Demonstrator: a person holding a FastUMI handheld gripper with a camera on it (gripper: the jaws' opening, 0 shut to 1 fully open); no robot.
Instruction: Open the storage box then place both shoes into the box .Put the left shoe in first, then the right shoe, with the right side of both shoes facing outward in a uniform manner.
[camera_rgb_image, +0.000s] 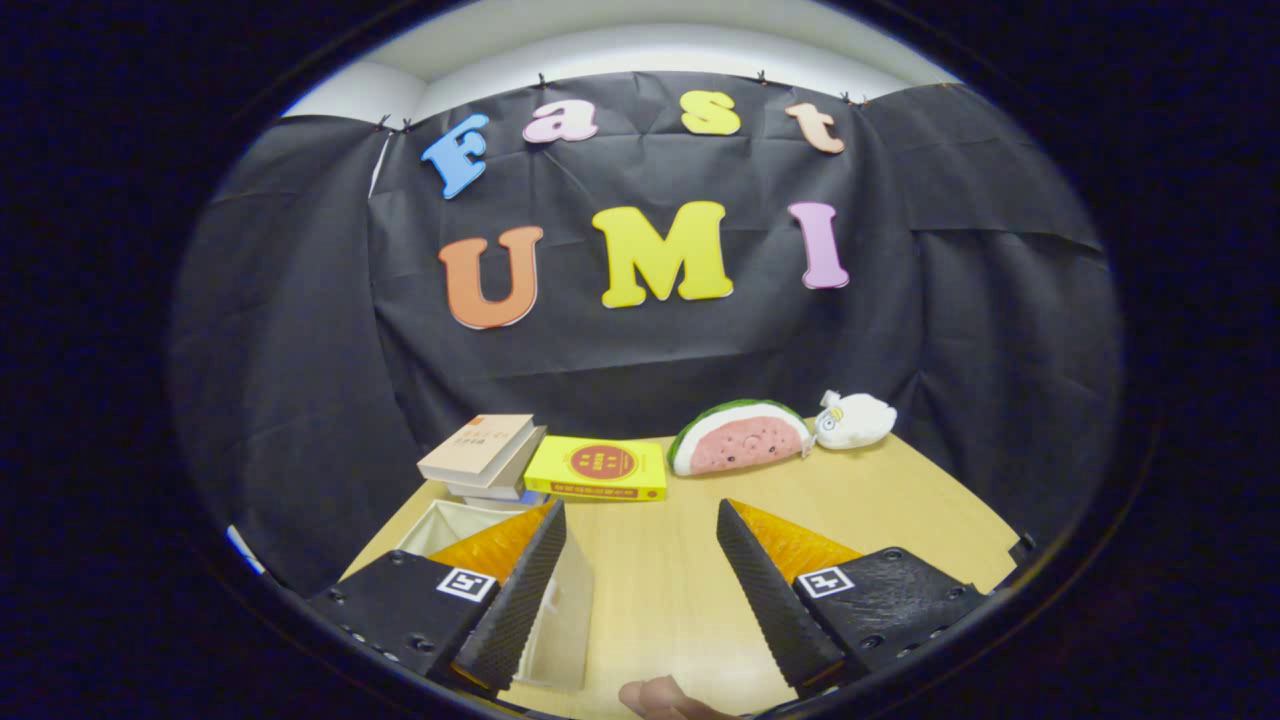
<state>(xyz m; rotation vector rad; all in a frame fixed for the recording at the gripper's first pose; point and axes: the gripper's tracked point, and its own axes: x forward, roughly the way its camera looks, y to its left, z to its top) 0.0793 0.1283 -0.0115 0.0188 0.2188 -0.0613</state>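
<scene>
We hold the gripper (640, 570) with fingers wide apart, gripping nothing, bare table (650, 590) between them; the storage box (560, 610) sits at eight o'clock beside the left finger.

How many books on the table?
3: two stacked books just beyond the box, a yellow book beside them, ahead of the open gripper. Others may be hidden.
</scene>
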